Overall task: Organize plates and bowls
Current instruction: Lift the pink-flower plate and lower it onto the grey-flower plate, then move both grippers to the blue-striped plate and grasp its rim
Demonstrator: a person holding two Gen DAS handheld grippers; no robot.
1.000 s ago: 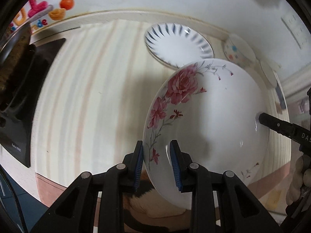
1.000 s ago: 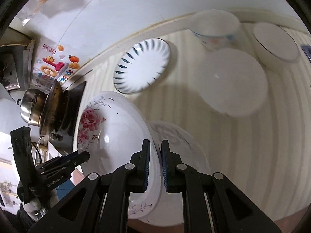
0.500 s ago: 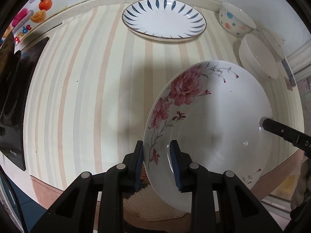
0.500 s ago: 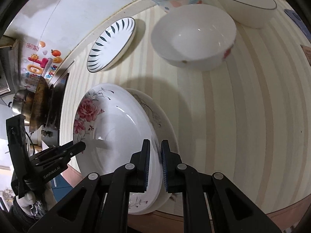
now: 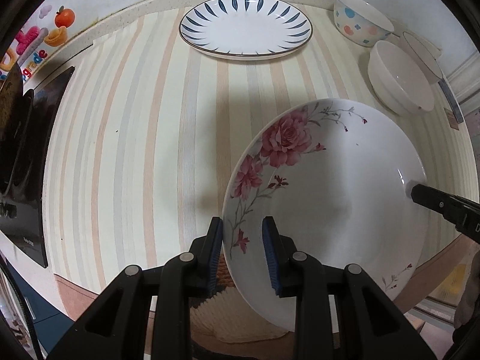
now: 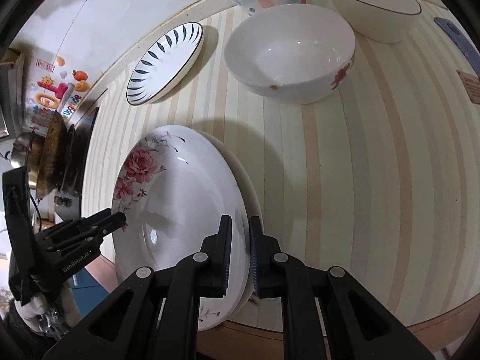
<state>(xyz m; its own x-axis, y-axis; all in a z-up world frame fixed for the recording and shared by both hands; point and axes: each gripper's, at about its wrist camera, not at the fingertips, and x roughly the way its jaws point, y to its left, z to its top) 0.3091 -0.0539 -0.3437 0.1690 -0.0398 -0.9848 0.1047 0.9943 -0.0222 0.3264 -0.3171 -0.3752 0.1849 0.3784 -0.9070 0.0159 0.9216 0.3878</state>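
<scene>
- Two grippers clamp one rose plate (image 5: 330, 186) from opposite rims, down at the striped counter's (image 5: 135, 150) near edge.
- Left wrist view: left gripper (image 5: 242, 252) has its blue pads closed on the plate's rim by the rose print. Right gripper's tip shows at the far rim (image 5: 420, 193). Blue-petal plate (image 5: 246, 27) sits at the back; dotted bowl (image 5: 361, 24), white bowl (image 5: 400, 81) and a dark-rimmed bowl (image 5: 423, 52) stand back right.
- Right wrist view: right gripper (image 6: 240, 258) is pinched on the rose plate's rim, and a second plate (image 6: 253, 198) lies directly beneath it. Left gripper (image 6: 117, 219) grips the opposite rim. White bowl with a red flower sits beyond, apart.
</scene>
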